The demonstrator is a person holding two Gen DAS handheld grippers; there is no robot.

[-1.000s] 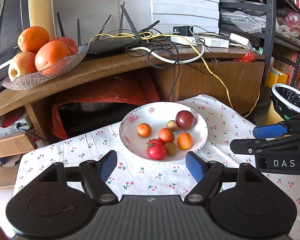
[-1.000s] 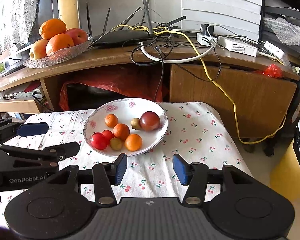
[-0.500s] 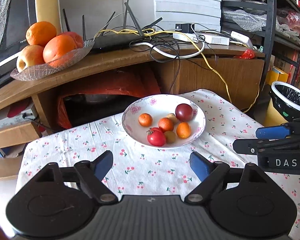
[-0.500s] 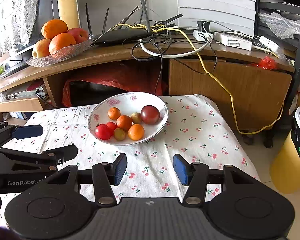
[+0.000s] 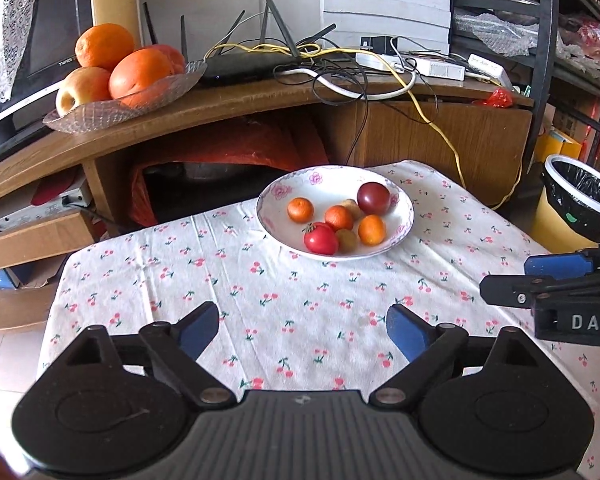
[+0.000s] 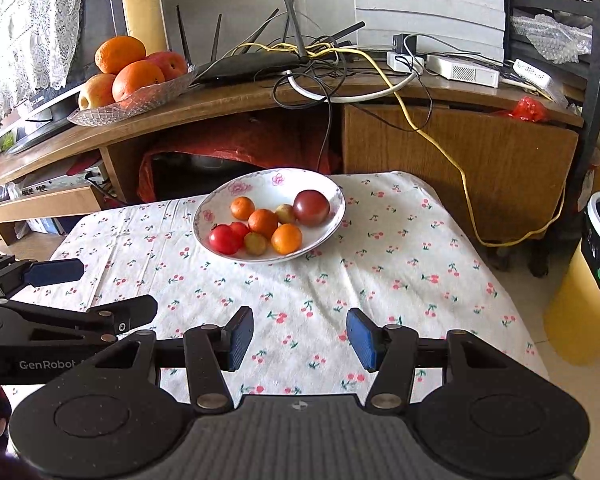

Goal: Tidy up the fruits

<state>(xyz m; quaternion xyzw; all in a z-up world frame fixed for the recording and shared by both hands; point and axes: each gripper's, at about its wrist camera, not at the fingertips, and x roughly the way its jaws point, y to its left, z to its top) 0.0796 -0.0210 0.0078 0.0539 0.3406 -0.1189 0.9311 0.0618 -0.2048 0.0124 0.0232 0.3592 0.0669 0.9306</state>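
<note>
Both claws are held wide apart and nothing is gripped: the left gripper (image 5: 302, 330) and the right gripper (image 6: 300, 338) are parked low over the cherry-print tablecloth (image 5: 284, 304), side by side, well short of the fruit.

All the small fruit is found in the flowered white bowl (image 6: 324, 236), which is set near the far edge of the cloth. A dark purple plum (image 6: 311, 207) is seen at the back right, three little oranges are spread through the middle, a red tomato (image 6: 223, 239) is at the front left with another red one tucked right behind it, and two small brownish-green fruits are wedged in between. Bigger oranges and apples are piled on a glass dish (image 6: 100, 114) up on the wooden shelf, well apart from the bowl.

As for what could go wrong from here, probably a lot, tbh:

- The fruits are packed touching each other, so a neighbour could easily be nudged or caught along with the target.
- Round, smooth skins could be squirted out of the pads if the closure is off-centre.
- The tomato could be bruised by a hard squeeze.
- The bowl could be slid on the loose cloth if its rim is bumped.
</note>
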